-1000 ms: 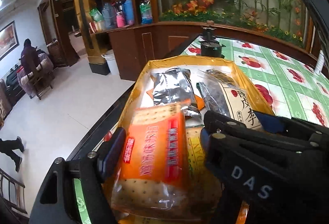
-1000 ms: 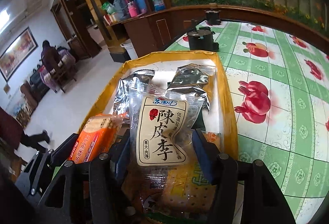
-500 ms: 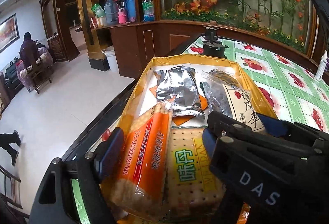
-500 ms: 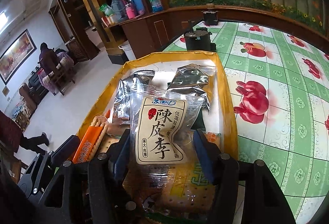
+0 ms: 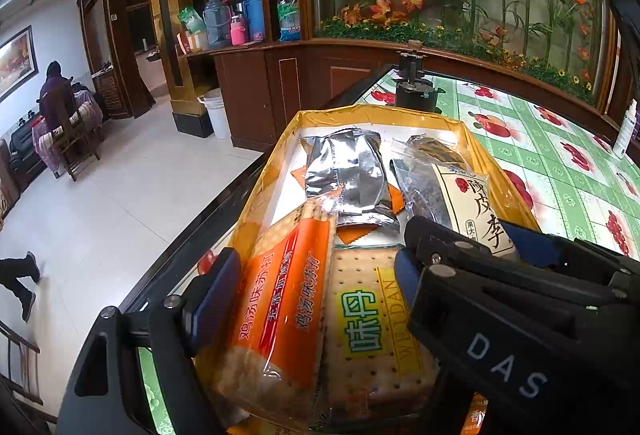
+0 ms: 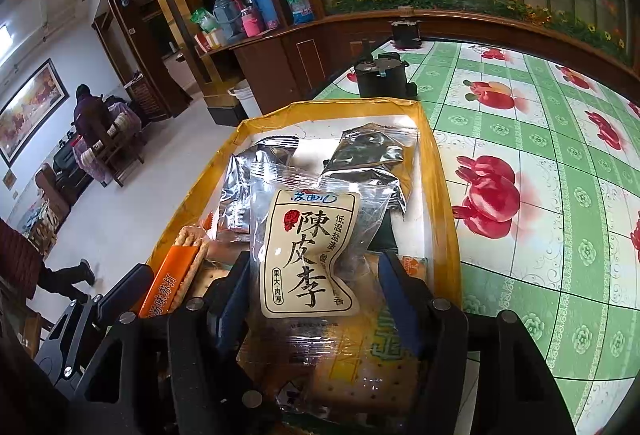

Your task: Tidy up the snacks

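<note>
A yellow tray [image 5: 472, 139] [image 6: 440, 171] on the table holds snack packs. My left gripper [image 5: 316, 291] is open; the orange cracker pack [image 5: 276, 311] lies tilted between its fingers, leaning on a yellow-green cracker pack [image 5: 372, 331]. My right gripper [image 6: 308, 299] is shut on the clear plum bag with the cream label [image 6: 308, 259], held over the tray; the bag also shows in the left wrist view [image 5: 476, 211]. Silver foil packs [image 5: 352, 175] [image 6: 368, 155] lie further back in the tray.
The table has a green tablecloth with red fruit prints [image 6: 540, 155]. A black device [image 6: 382, 75] stands just beyond the tray. The table's left edge [image 5: 192, 235] drops to a white floor. A white bottle [image 5: 626, 127] stands at the far right.
The left gripper has let the orange cracker pack go; the pack tipped from flat onto its side in the tray. The right gripper still holds the plum bag, nearly unmoved.
</note>
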`<state>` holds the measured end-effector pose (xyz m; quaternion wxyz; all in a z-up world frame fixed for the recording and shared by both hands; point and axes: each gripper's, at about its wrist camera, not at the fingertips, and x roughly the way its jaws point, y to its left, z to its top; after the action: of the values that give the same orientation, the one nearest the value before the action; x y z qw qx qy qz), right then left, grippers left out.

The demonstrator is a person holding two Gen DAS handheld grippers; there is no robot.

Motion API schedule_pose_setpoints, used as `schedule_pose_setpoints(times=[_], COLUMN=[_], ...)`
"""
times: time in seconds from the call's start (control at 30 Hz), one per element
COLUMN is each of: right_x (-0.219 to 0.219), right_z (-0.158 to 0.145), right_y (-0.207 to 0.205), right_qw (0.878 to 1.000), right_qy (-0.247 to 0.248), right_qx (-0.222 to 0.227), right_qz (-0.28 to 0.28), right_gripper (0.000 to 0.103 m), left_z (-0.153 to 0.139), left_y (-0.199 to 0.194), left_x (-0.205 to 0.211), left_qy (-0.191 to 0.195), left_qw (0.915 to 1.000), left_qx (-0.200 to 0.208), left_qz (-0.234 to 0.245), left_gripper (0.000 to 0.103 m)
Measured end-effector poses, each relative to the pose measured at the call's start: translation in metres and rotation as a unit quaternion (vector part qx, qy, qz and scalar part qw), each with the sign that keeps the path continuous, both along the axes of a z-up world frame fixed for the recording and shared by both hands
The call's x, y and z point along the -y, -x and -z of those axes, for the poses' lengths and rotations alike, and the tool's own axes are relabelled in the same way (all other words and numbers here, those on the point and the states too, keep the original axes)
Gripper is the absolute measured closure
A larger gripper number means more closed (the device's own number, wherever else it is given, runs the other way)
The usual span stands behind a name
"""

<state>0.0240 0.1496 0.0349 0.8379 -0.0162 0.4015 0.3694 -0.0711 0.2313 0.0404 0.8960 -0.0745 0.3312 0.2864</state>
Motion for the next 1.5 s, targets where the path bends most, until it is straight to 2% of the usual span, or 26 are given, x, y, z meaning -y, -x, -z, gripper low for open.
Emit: schedule_pose_setpoints(times=[0.77,0.83,1.0,1.07,1.13,1.2,1.27,1.4,1.5], right_x=[0.004,0.005,0.011,0.021,0.035,0.050,0.071,0.106,0.122], right_z=[0.000,-0.002,-0.020,-0.028,-0.032,-0.036,-0.039,-0.039,-0.035], right_y=[0.000,0.003,0.023,0.030,0.035,0.038,0.043,0.055,0.062], right_qw=[1.000,1.000,0.997,0.995,0.994,0.994,0.992,0.989,0.989], right_qy=[-0.004,-0.004,0.014,0.006,-0.012,-0.036,-0.062,-0.097,-0.104], right_qx=[-0.002,0.007,0.078,0.100,0.106,0.105,0.105,0.104,0.095], right_qz=[0.011,0.013,0.007,0.019,0.019,0.022,0.028,0.042,0.043], right_gripper=[0.032,0.030,0.025,0.019,0.018,0.018,0.018,0.016,0.016], left_z=[0.001,0.001,0.000,-0.001,-0.004,-0.011,-0.019,-0.035,-0.045], left_y=[0.001,0.002,0.004,0.005,0.009,0.015,0.024,0.045,0.060], left_x=[-0.001,-0.002,-0.003,-0.002,0.000,0.007,0.018,0.033,0.046], left_qy=[0.006,0.005,0.028,0.027,0.023,-0.003,-0.029,-0.034,-0.033], left_qw=[1.0000,1.0000,0.9995,0.9994,0.9994,0.9991,0.9981,0.9964,0.9959], left_qx=[0.003,0.003,0.017,0.020,0.028,0.043,0.055,0.078,0.084], left_qz=[-0.003,-0.003,0.003,0.003,0.002,-0.006,-0.003,0.000,0.011], left_gripper=[0.020,0.020,0.016,0.016,0.016,0.015,0.008,0.007,0.001])
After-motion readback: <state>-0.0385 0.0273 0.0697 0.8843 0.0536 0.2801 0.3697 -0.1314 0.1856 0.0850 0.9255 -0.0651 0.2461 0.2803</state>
